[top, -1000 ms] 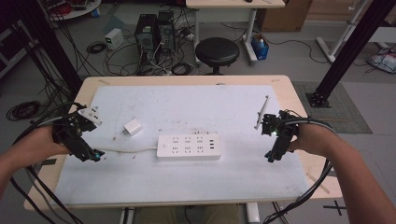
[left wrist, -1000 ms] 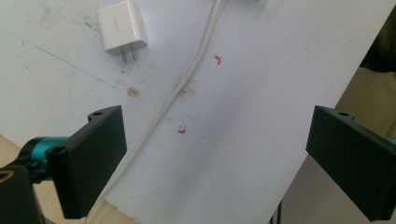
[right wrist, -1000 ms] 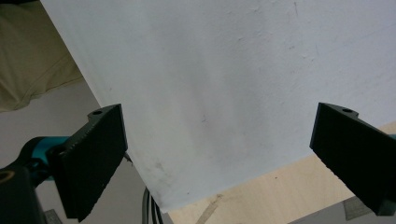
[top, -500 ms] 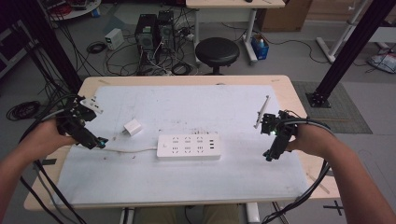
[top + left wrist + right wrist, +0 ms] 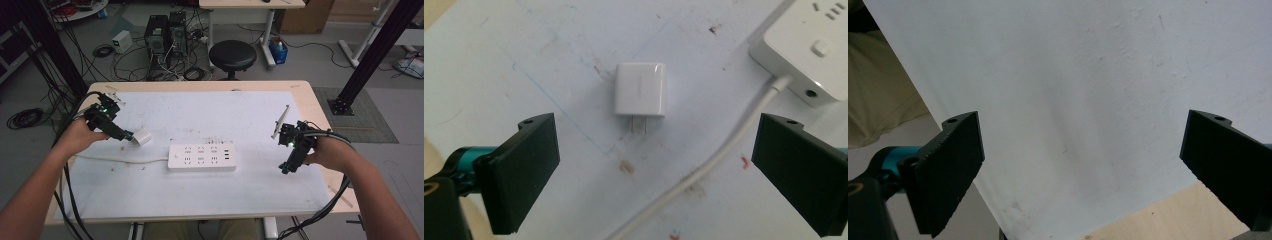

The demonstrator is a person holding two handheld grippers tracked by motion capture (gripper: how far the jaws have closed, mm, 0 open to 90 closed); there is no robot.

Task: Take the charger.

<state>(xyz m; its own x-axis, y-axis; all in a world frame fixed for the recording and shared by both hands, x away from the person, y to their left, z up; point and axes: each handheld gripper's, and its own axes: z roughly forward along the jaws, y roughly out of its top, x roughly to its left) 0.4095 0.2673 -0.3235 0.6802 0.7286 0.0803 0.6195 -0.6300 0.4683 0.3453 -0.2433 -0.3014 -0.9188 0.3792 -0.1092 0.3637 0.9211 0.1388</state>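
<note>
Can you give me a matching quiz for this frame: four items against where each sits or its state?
Items:
1. small white square plug adapter
2. long white rectangular power strip
3. left gripper
4. right gripper

Places or states:
A. open, over the table's right side near its front edge
B. lying flat at the table's centre, its white cord running off to the left
C. open, fingers just short of the adapter
D. lying flat on the white mat, two metal prongs pointing toward the left gripper

Pairs: 1-D, 2-B, 3-C, 4-A
</note>
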